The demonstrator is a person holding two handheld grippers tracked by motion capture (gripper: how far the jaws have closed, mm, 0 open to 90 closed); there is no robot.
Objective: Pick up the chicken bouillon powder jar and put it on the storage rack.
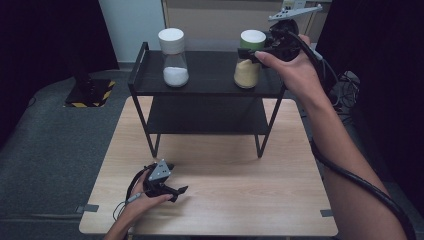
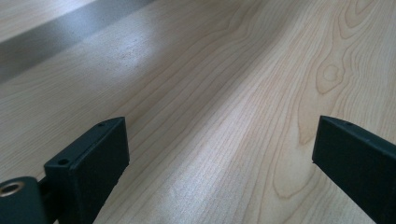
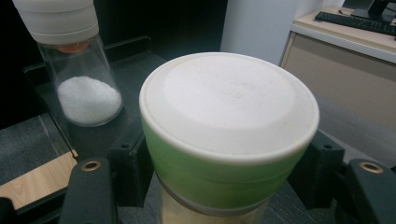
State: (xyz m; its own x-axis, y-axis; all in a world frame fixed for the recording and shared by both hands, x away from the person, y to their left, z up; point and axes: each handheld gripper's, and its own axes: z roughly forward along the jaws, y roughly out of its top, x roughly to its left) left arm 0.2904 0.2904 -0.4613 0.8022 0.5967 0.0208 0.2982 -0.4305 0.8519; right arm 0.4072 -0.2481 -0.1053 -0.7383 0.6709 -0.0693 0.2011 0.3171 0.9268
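three cameras: one fixed overhead, one riding on each gripper.

the high view looks forward and down over the wooden table (image 1: 225,200) and black shelf (image 1: 210,87). the left gripper view skims low and close over the tabletop (image 2: 210,93). the right gripper view sits very near the green-lidded jar (image 3: 229,121), sharing it, the white-lidded jar (image 3: 77,70) and the shelf with the high view.

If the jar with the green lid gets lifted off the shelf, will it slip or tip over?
Probably not slip: the right gripper is shut on the green-lidded jar just under its wide lid, which may catch. It looks tall and narrow, so a sideways push might tip it. Likely light, being only part full of powder.
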